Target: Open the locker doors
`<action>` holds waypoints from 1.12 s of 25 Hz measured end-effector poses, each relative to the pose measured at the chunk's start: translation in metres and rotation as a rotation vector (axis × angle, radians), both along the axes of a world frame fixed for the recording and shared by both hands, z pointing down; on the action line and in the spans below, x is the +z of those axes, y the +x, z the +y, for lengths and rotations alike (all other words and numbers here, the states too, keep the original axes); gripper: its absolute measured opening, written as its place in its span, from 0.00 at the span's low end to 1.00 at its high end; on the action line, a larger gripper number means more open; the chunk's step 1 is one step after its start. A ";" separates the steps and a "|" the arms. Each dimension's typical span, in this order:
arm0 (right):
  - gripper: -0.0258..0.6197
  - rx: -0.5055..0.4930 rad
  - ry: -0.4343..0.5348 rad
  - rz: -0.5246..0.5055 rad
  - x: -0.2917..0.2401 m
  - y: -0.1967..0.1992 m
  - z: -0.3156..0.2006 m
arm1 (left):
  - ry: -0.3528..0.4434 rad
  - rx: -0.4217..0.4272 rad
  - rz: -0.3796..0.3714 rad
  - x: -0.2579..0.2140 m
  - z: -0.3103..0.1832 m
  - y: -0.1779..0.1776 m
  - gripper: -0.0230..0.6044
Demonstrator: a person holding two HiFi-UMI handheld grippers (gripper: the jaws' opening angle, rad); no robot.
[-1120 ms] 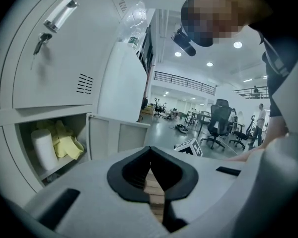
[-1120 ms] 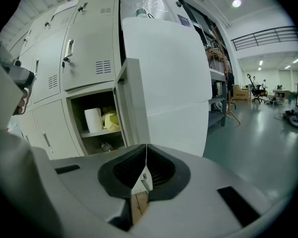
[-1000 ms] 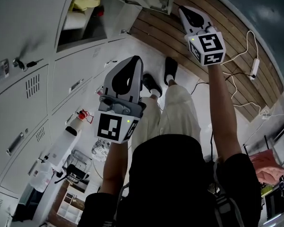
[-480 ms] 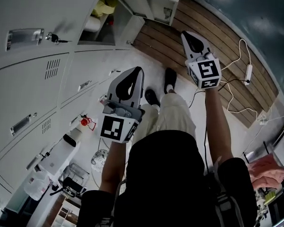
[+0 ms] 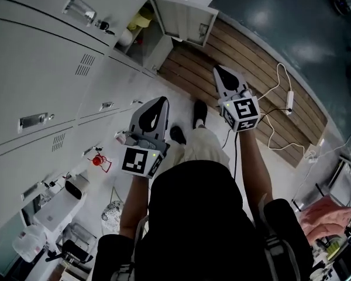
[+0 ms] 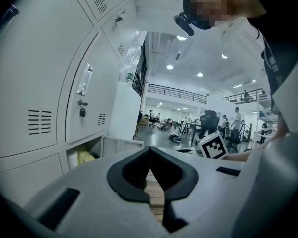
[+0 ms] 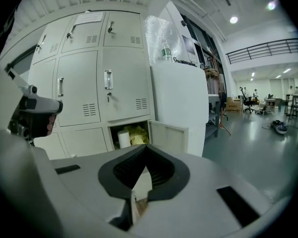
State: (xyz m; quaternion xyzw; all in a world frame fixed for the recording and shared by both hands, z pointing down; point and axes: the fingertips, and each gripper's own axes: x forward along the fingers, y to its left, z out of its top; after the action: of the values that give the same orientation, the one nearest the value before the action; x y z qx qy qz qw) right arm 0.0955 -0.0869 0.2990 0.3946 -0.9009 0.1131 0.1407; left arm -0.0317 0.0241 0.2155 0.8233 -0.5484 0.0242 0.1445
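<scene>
One open door [image 5: 184,21] (left tongs [image 5: 160,100], right tongs [image 5: 219,70] closed).

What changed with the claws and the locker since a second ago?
Both claws pulled back from the lockers. The right claw was beside the open door and is now clear of it, and the left claw came away too. Nothing was grabbed or let go. Both claws stay shut and empty, and the door stays open with yellow stuff inside.

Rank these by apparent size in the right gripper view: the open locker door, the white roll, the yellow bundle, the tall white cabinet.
1. tall white cabinet
2. open locker door
3. white roll and yellow bundle: these look about alike, so they are left unranked.
</scene>
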 end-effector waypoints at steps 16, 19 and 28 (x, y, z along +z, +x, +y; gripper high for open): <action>0.05 -0.090 0.101 -0.029 -0.085 -0.048 0.132 | 0.111 -0.024 0.039 -0.025 0.094 -0.046 0.07; 0.05 -0.100 0.108 -0.041 -0.096 -0.055 0.147 | 0.128 -0.018 0.045 -0.036 0.099 -0.048 0.07; 0.05 -0.106 0.148 -0.100 -0.134 -0.076 0.176 | 0.189 0.008 0.050 -0.060 0.110 -0.051 0.07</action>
State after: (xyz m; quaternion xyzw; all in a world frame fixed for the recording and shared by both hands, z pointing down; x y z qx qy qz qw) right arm 0.0194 0.0886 0.1651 0.3497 -0.9323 0.0584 0.0717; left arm -0.0826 0.1336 0.1551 0.8357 -0.5412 -0.0478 0.0797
